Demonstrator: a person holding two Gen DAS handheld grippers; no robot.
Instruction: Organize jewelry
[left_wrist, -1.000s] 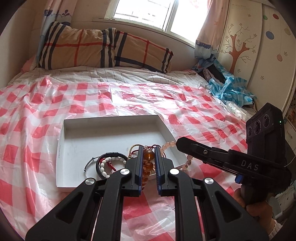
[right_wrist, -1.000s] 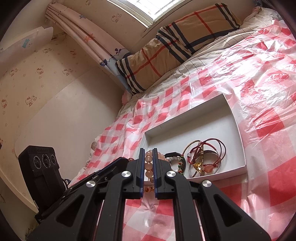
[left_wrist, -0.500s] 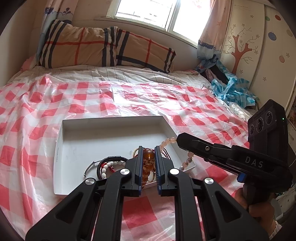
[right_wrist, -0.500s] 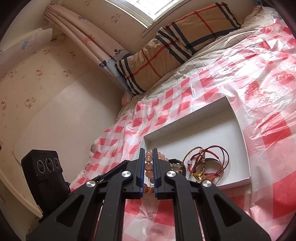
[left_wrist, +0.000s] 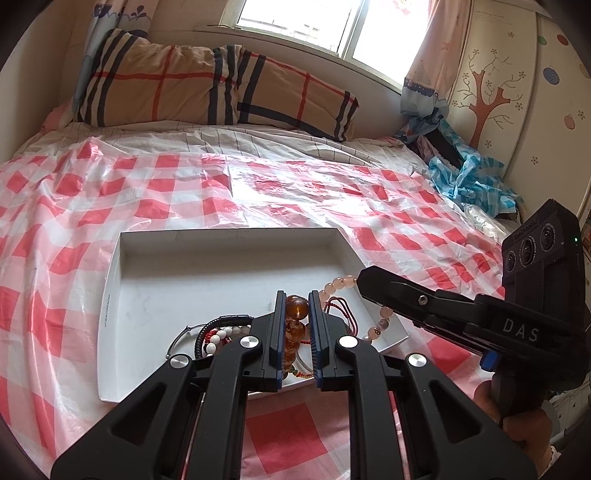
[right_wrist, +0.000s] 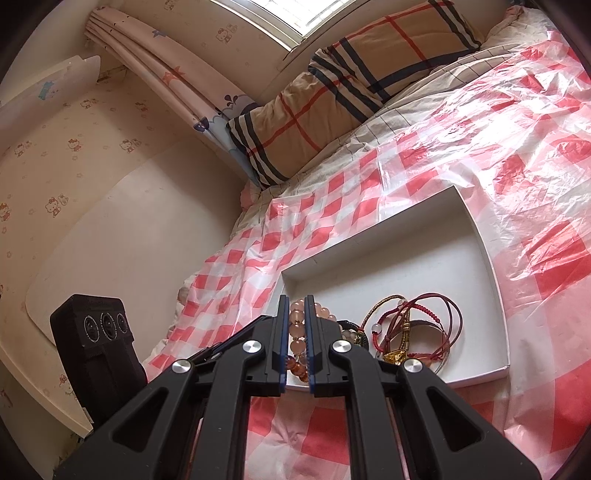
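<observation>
- Both grippers have lifted slightly over the white tray (left_wrist: 110, 295), lower centre.
- Left gripper (left_wrist: 297, 302) clenches the amber bead bracelet (left_wrist: 297, 309).
- Right gripper (right_wrist: 296, 306) clenches the pink bead bracelet (right_wrist: 297, 321).

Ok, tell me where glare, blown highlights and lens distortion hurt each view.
Left wrist view: the window is blown out white, glare sheens the plastic checked sheet, and fisheye bends the white tray edges; jewelry stays sharp. Right wrist view: strong glare on the sheet at upper right, window overexposed, horizon tilted, dark vignette in the corners.
</observation>
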